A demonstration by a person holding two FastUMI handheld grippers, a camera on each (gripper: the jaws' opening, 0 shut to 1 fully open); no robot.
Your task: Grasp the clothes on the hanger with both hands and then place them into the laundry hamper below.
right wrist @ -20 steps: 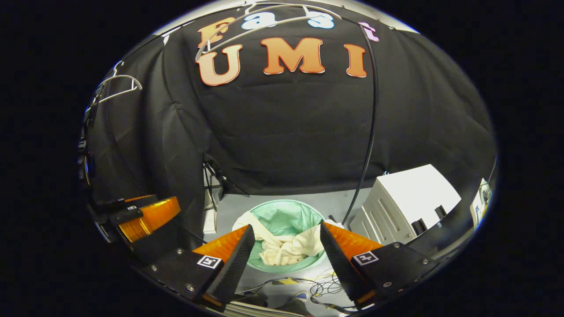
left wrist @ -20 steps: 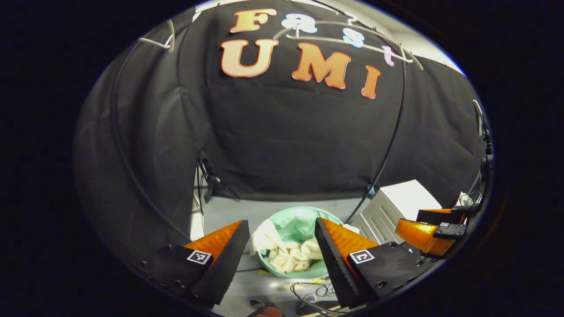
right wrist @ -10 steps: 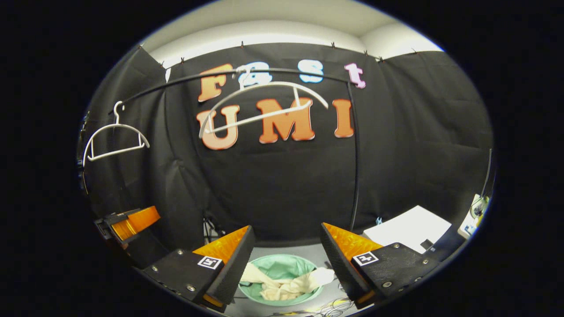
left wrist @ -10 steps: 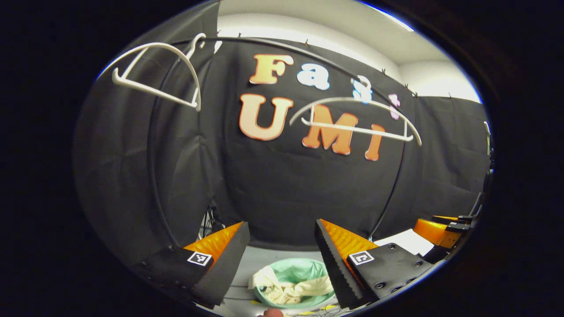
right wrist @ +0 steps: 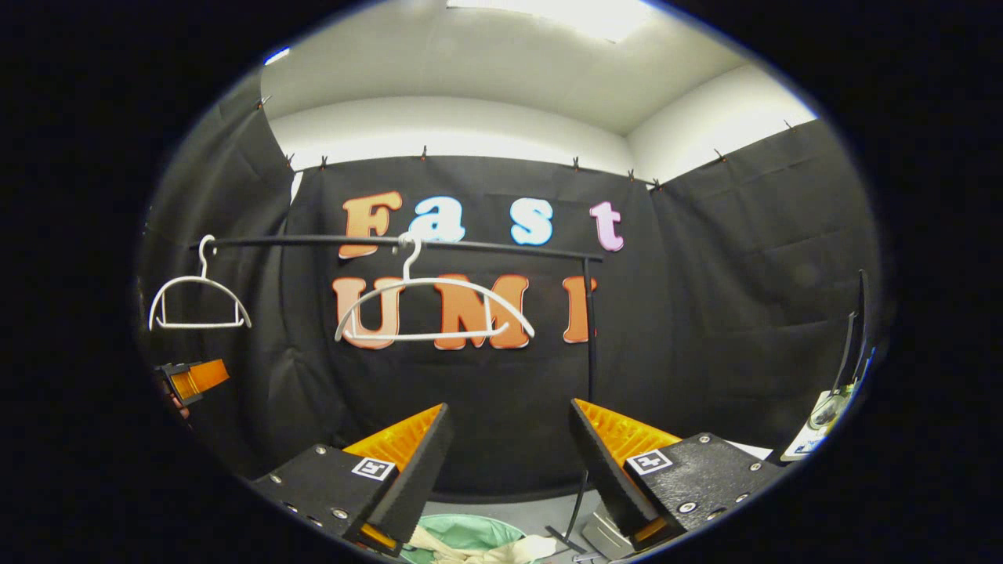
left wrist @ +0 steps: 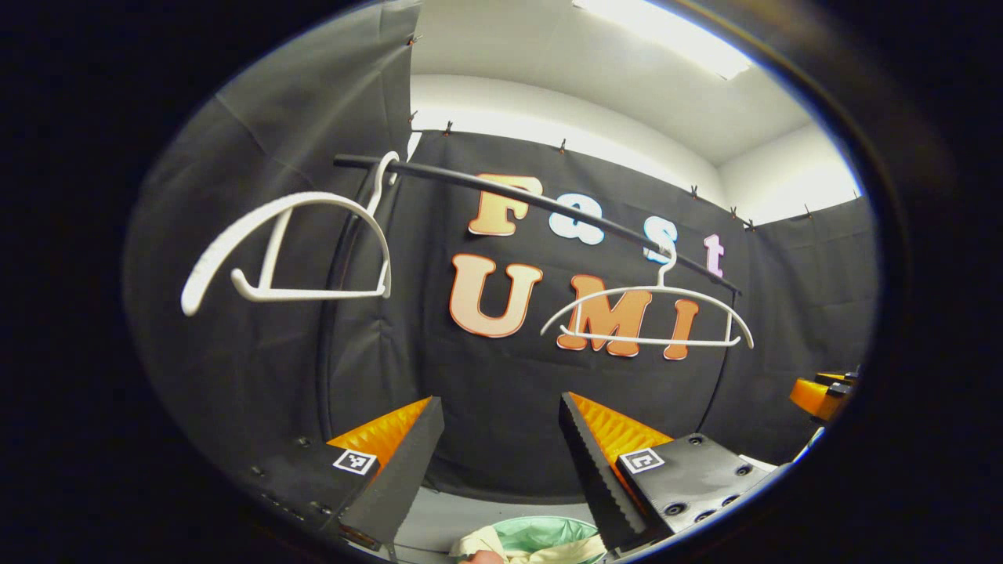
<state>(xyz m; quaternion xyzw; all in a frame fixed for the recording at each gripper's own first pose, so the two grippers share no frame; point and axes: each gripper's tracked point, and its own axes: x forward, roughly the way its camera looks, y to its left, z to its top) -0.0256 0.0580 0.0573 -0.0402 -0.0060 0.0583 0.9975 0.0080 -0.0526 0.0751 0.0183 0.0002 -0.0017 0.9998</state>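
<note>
Two bare white hangers hang on the black rail in the left gripper view. The right gripper view shows the same hangers on the rail. A cream garment lies in the green hamper at the bottom edge, also the garment in the hamper. My left gripper is open and holds nothing. My right gripper is open and holds nothing. Both are raised level with the rail's lower space, apart from the hangers.
The rail's black upright post runs down just beside my right gripper. The right gripper shows at the left gripper view's right edge; the left gripper at the right gripper view's left edge. A white box sits low right.
Both grippers have tilted and risen from looking down at the hamper to facing the rail and hangers. The hamper with the garment slid to the bottom edge. Jaws stayed open.
</note>
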